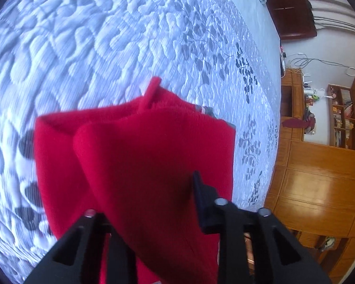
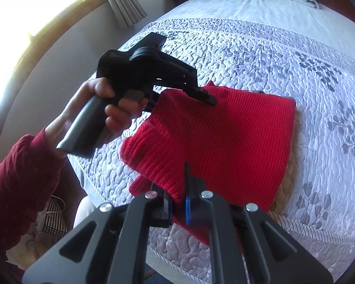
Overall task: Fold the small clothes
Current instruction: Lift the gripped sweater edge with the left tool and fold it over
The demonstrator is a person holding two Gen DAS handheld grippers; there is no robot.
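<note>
Both tongs (image 2: 177, 203) pinch red sweater's (image 2: 224, 137) near edge above bed (image 2: 272, 54).

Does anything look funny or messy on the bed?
A little. The red sweater is bunched and lifted at one end instead of lying flat on the quilted bedspread, because both grippers pinch its edges. Nothing looks torn.

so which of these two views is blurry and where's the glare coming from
Left wrist view: the red knit garment is soft and out of focus close to the lens, and the quilted bedspread smears toward the curved fisheye rim. Right wrist view: sharper, the knit ribs read clearly, but the window at upper left is blown out white.
</note>
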